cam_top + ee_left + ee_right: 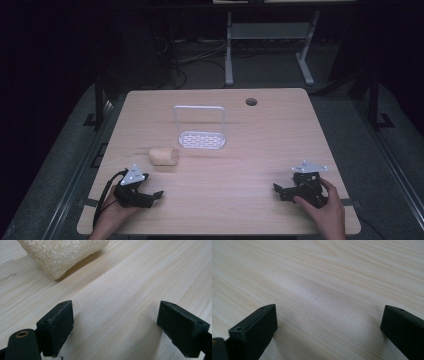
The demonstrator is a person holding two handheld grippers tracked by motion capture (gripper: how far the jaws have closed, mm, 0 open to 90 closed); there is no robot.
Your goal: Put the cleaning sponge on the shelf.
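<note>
A beige fibrous loofah piece point(163, 156) lies on its side on the wooden table point(250, 165), left of centre. In the left gripper view the loofah point(60, 255) sits at the top left, beyond the jaws. Behind it stands a white wire rack point(201, 131) with a perforated base. My left gripper point(152, 196) rests low near the front left edge, open and empty, a short way in front of the loofah. My right gripper point(281, 191) rests near the front right edge, open, with bare wood point(327, 302) between its jaws.
A round cable hole point(251, 101) sits near the table's far edge. Beyond the table stands a white desk frame point(270, 40) on a dark floor with cables. Bare tabletop lies between the two grippers.
</note>
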